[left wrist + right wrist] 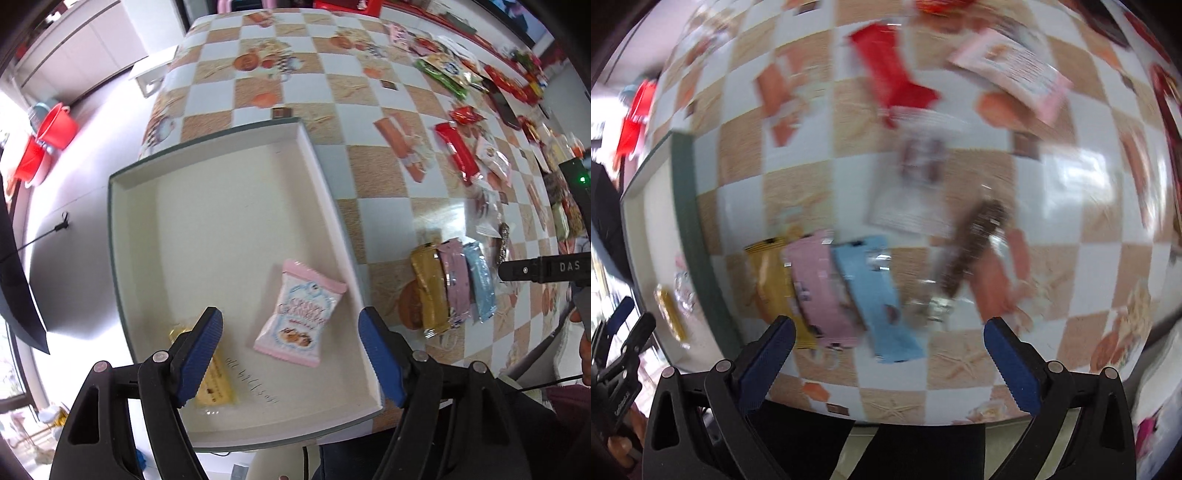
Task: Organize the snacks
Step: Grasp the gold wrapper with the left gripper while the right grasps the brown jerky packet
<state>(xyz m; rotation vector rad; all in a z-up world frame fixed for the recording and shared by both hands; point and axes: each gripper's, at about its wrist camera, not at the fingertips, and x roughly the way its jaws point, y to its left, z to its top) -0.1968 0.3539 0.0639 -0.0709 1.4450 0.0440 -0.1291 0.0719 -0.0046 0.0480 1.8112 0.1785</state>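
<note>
A white box (pixel 221 206) with a green rim sits on the checkered table. In it lie a pink cracker packet (pixel 301 314) and a yellow snack bar (pixel 214 376). My left gripper (pixel 291 354) is open and empty above the box's near end. Right of the box lie yellow (pixel 428 291), pink (pixel 456 284) and blue (pixel 480 280) bars side by side. My right gripper (pixel 888 365) is open and empty just above the blue bar (pixel 875 291) and the pink bar (pixel 822 288). The right wrist view is blurred.
Many snack packets lie across the table's right side, among them a red bar (pixel 456 151) and a green packet (pixel 439 75). The box's green wall (pixel 690 221) is at the left of the right wrist view. Red buckets (pixel 48 136) stand on the floor.
</note>
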